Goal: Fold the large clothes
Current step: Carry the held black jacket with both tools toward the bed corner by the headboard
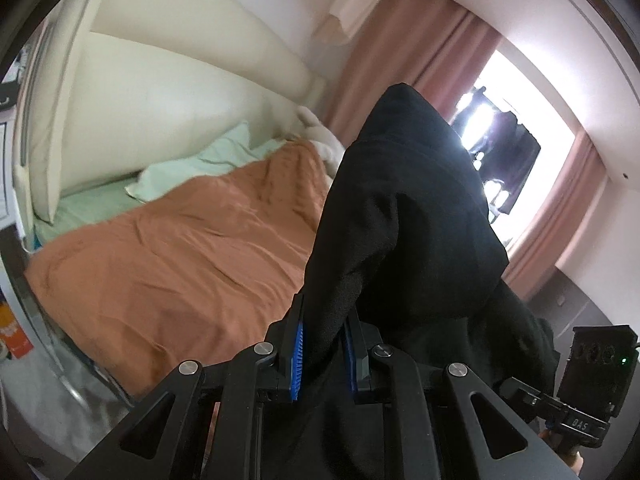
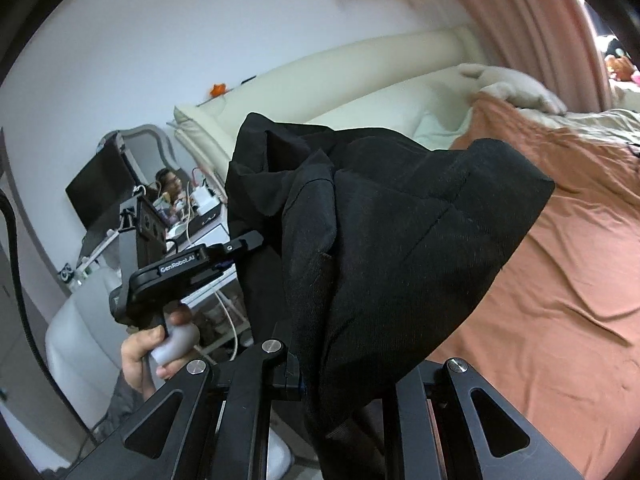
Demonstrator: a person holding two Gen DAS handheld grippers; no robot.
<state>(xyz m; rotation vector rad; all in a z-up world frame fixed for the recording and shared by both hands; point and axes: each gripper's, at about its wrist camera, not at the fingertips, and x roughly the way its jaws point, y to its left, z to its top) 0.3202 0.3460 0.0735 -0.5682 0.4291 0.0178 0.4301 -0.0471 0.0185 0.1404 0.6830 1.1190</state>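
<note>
The bed [image 1: 168, 264] is the largest thing here, a broad soft surface under a rust-orange cover [image 2: 560, 280] that is matte and rumpled into shallow creases. If the garment is laid on those creases without being drawn taut, I judge the folds will come out crooked.

The black garment [image 1: 400, 220] is held up in the air near the foot edge of the bed, not yet resting on it. It is thick, dull, finely ribbed cloth with stitched seams, and it hangs bunched in heavy peaks. Each grip takes only a small bite of so much hanging weight, so the fabric could slip free during a quick carry, or swing down and land in a heap.

Behind, a cream padded headboard [image 1: 160, 92] curves smoothly, and a pale green pillow [image 1: 200, 164] lies at the head edge.

The left tool [image 1: 322, 350] has its blue ridged pads pinching a fold of the garment. The right tool [image 2: 320, 376] is largely buried in cloth, its jaws drawn close on the garment too.
</note>
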